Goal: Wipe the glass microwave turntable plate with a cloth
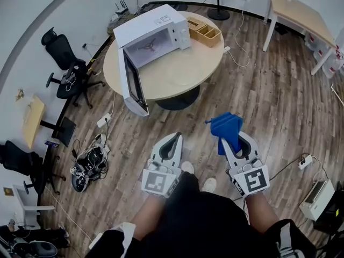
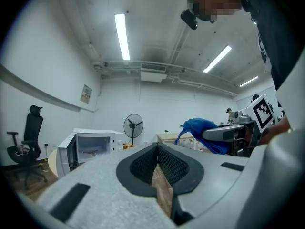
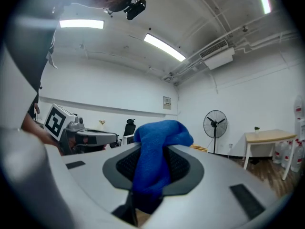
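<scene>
A white microwave (image 1: 156, 34) stands on the round wooden table (image 1: 177, 74) with its door (image 1: 131, 82) swung open; only a roller ring shows inside, and I see no glass plate. Well short of the table, over the floor, my right gripper (image 1: 232, 137) is shut on a blue cloth (image 1: 227, 127) that bunches over its jaws (image 3: 159, 147). Beside it, my left gripper (image 1: 176, 136) is shut with nothing between its pads (image 2: 164, 163). The left gripper view shows the microwave (image 2: 90, 147) far off, and the cloth (image 2: 200, 128) to the right.
A wooden box (image 1: 204, 31) sits on the table behind the microwave. Office chairs (image 1: 67, 58) stand at the left, cables and a power strip (image 1: 88, 160) lie on the floor. A fan base (image 1: 218, 14), a desk (image 1: 298, 15) and a white device (image 1: 317, 198) are at the right.
</scene>
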`<state>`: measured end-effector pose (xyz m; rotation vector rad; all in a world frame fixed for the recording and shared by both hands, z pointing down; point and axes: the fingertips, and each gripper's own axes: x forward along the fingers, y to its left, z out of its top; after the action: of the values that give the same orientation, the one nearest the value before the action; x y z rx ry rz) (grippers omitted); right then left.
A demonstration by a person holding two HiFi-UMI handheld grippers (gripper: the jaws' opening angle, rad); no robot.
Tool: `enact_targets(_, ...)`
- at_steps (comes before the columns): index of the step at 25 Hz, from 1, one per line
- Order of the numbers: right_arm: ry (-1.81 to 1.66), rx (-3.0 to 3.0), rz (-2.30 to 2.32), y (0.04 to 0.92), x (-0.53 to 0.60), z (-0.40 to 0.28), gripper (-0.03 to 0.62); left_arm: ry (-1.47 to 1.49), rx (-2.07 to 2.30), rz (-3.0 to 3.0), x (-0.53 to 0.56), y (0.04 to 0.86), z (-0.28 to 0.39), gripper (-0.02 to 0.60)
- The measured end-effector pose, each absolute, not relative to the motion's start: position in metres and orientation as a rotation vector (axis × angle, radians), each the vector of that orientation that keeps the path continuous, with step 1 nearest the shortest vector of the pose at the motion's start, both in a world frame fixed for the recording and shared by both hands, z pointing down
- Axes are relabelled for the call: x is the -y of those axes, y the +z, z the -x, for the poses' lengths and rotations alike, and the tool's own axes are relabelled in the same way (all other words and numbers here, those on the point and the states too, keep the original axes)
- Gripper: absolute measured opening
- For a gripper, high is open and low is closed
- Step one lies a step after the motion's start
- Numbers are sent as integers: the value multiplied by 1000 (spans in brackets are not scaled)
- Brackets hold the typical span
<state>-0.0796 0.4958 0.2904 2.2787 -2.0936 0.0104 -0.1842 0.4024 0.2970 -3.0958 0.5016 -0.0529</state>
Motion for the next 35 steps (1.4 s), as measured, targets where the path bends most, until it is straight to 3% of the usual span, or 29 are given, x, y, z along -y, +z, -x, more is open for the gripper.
enact_targets(19, 136, 2160, -2191, 302, -309, -13, 100, -26, -492, 3139, -242, 303, 79, 6)
enact_targets(35, 110, 2166, -2110, 301, -197, -44, 100, -64, -465, 3178, -140, 306, 44, 6)
